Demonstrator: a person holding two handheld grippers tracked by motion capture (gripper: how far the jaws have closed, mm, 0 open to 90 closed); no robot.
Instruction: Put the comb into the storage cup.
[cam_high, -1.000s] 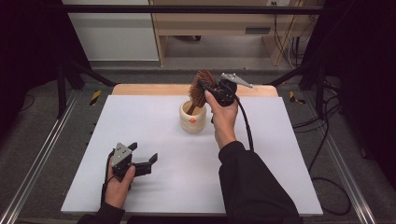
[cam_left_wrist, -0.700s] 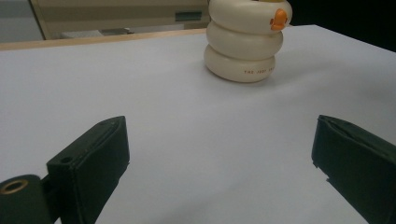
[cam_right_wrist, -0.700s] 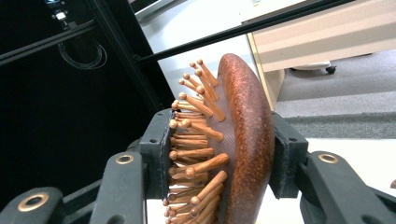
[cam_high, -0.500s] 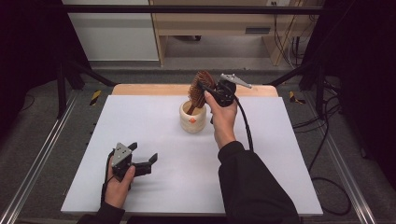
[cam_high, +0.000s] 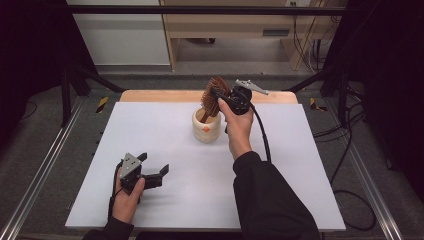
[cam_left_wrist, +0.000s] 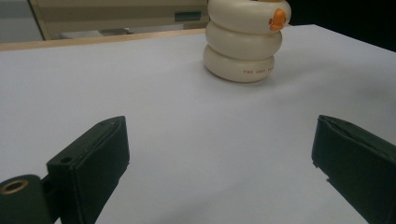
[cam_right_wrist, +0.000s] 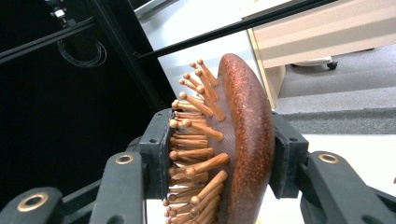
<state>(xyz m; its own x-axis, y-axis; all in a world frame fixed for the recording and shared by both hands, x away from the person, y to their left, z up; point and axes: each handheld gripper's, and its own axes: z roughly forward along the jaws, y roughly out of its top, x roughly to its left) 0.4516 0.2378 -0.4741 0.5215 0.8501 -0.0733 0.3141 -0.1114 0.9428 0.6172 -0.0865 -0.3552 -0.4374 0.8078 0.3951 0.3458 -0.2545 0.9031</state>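
Note:
A brown wooden hairbrush (cam_high: 214, 95) with peg bristles stands handle-down in a cream ribbed cup (cam_high: 207, 125) at the back middle of the table. My right gripper (cam_high: 220, 97) is shut on the brush head, one pad on its bristles and one on its smooth back (cam_right_wrist: 247, 140). Near the front left my left gripper (cam_high: 154, 170) rests low over the white tabletop (cam_high: 300, 165), open with nothing between its jaws. In the left gripper view the cup (cam_left_wrist: 245, 44) stands ahead, with a small orange mark near its top.
A black cable (cam_high: 262, 135) trails from the right gripper along the sleeve. A strip of wood (cam_high: 165, 96) edges the table's back. Metal rails (cam_high: 40, 175) run along both sides, and a wooden cabinet (cam_high: 235, 25) stands on the floor beyond.

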